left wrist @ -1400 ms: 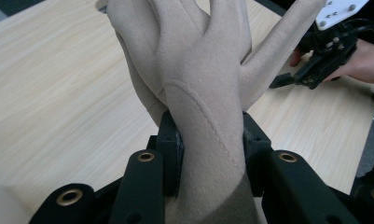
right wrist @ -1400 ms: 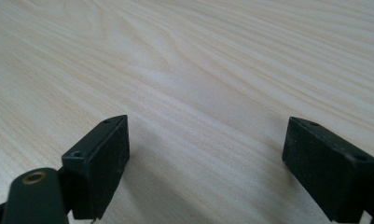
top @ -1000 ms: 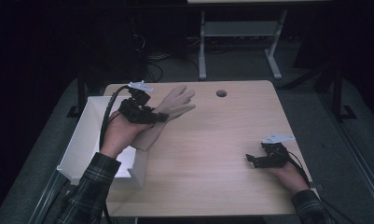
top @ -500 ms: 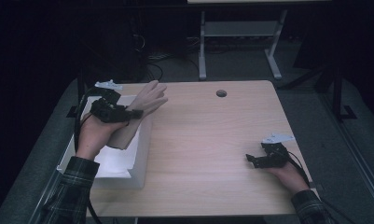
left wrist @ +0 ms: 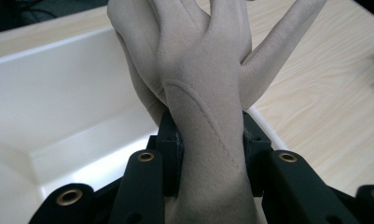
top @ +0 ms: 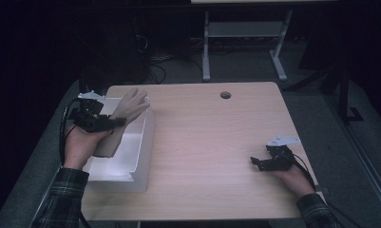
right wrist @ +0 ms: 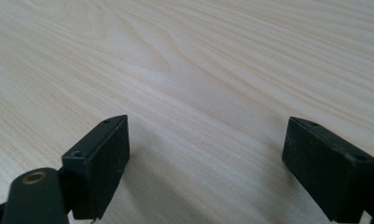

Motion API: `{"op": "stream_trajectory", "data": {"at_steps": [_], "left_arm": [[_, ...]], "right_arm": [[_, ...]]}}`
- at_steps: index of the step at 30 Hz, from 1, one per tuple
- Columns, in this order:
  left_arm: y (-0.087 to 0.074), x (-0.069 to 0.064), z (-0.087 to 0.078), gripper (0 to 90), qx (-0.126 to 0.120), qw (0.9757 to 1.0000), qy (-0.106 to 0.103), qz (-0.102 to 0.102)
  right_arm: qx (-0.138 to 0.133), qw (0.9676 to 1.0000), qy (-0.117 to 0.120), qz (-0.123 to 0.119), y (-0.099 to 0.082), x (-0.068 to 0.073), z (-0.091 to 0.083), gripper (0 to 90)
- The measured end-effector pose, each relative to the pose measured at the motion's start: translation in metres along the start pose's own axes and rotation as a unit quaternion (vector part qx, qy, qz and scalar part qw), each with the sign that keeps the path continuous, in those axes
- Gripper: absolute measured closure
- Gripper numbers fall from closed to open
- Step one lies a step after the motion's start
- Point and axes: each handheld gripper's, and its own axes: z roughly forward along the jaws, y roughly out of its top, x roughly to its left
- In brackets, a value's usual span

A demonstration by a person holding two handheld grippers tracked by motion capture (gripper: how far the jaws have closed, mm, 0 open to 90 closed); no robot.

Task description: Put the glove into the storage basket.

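Observation:
A beige glove (top: 126, 110) hangs over the white box (top: 143, 137) at the table's left edge, its fingers pointing away from me. My left gripper (top: 113, 122) is shut on the glove (left wrist: 203, 102) near its wrist, with the box's white inside (left wrist: 58, 102) below it. My right gripper (top: 255, 163) rests low over the table near the front right corner, open, with bare wood (right wrist: 208, 116) between its pads (right wrist: 103, 163).
The light wooden table (top: 216, 142) has a round cable hole (top: 225, 95) near its far edge. Behind it stand a white desk frame (top: 245, 38) and cables on the dark floor.
My left gripper has carried the glove leftward from over the table to above the white box. The right gripper has stayed in place, open.

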Motion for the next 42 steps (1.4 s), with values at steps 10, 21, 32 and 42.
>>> {"op": "stream_trajectory", "data": {"at_steps": [10, 21, 32, 42], "left_arm": [[-0.027, 0.014, 0.02, 67.0, 0.016, 0.9996, 0.015, -0.019], [-0.054, 0.025, 0.053, 66.9, 0.047, 0.9982, 0.023, -0.029], [-0.073, 0.027, 0.078, 66.1, 0.073, 0.9965, 0.015, -0.038], [-0.078, 0.027, 0.087, 56.9, 0.096, 0.9949, 0.011, -0.029]], "right_arm": [[0.0, 1.0, 0.0, 0.0, 0.0, 0.0, 0.0, 14.5], [0.0, 1.0, 0.0, 0.0, 0.0, 0.0, 0.0, 14.5], [0.0, 1.0, 0.002, 0.001, 0.0, 0.001, 0.0, 14.5], [0.0, 1.0, 0.003, -0.002, -0.001, 0.001, -0.001, 14.5]]}}
